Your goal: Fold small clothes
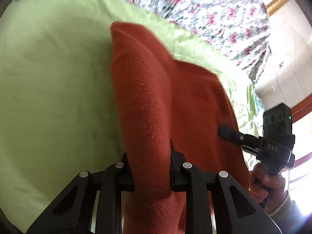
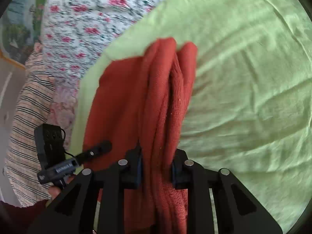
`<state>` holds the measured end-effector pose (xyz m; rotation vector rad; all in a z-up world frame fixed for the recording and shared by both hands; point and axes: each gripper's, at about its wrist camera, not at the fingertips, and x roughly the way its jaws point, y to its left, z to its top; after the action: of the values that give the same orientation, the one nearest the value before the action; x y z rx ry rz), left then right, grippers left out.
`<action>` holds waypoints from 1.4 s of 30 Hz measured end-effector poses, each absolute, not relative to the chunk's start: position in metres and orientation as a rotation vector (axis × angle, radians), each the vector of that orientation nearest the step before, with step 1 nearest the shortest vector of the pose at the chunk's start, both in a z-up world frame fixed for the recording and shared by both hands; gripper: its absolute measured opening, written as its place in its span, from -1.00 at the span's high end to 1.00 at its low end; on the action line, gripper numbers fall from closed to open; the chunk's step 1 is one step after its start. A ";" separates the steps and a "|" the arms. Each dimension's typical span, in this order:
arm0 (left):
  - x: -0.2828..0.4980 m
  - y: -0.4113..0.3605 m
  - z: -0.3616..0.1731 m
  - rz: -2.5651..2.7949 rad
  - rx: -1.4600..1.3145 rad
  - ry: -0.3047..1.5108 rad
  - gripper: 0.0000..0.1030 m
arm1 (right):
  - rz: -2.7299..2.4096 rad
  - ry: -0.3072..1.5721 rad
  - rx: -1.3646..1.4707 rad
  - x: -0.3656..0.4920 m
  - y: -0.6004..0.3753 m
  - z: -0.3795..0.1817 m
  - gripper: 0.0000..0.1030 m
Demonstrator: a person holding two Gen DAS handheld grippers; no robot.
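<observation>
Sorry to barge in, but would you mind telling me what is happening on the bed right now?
A person is folding a rust-red knitted garment on a light green sheet. Each hand holds a black two-finger gripper. The left gripper and the right gripper each have their fingers closed on a bunched edge of the garment. A floral quilt lies beyond the sheet.

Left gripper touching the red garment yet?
Touching. Left wrist view: the left gripper has a bunched fold of the red garment pinched between its two fingers.

light: bright daylight | blur: floral edges | distortion: fisheye, dark corners
</observation>
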<state>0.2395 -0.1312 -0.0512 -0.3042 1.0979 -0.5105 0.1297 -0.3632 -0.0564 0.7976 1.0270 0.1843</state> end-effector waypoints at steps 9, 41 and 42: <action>0.184 -0.022 -0.023 -0.410 -0.336 1.047 0.58 | 0.386 1.009 0.766 0.144 -0.278 -0.037 0.57; 0.283 0.098 -0.064 -0.241 -0.614 1.073 -0.13 | 0.320 1.101 0.650 0.159 -0.229 -0.047 0.30; 0.285 0.098 -0.063 -0.240 -0.619 1.072 -0.13 | 0.324 1.096 0.649 0.158 -0.230 -0.045 0.30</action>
<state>0.2852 0.0979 -0.0631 -0.6188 1.0723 -0.2405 0.1584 -0.2301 -0.0453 0.6487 1.0962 0.3237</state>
